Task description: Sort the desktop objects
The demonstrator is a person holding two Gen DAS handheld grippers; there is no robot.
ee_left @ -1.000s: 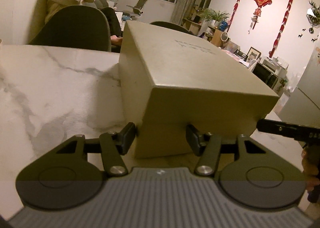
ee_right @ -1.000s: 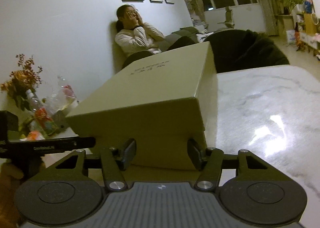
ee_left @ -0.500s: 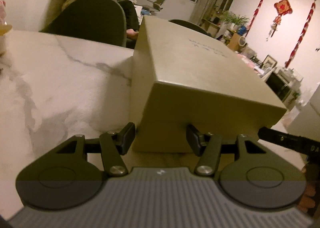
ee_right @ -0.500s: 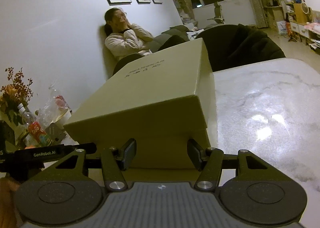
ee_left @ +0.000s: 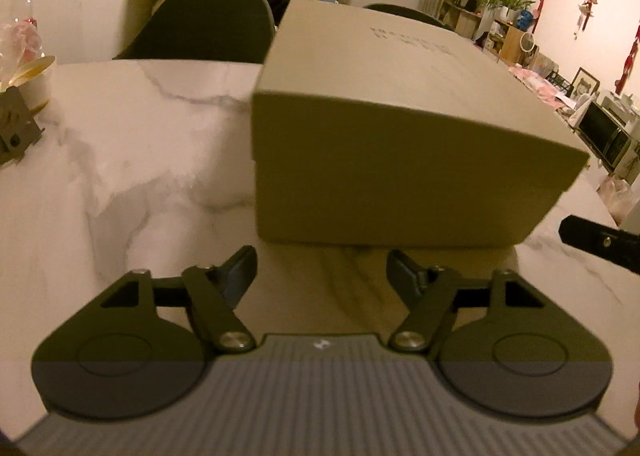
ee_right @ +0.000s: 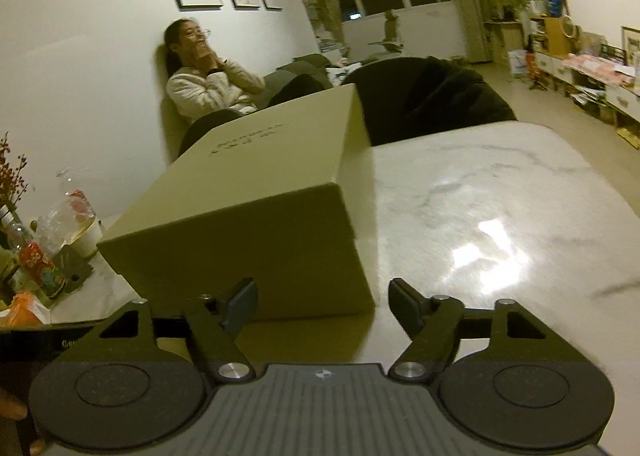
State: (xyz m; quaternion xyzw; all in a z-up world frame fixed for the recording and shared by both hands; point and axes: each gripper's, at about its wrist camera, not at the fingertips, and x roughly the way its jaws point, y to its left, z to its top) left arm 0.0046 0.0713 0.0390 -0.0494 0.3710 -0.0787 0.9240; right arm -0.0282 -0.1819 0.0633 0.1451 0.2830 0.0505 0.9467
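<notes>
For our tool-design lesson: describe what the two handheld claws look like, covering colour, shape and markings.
Both match. The left claw and right claw each have two black angled fingers on silver pivot bolts, two round black discs and a grey ribbed body bearing a small white logo. White lettering shows on the left claw's side in the right wrist view.

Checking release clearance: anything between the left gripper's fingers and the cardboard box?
Nothing. In the left wrist view only bare marble tabletop separates the left gripper, fingers opening, from the cardboard box.
</notes>
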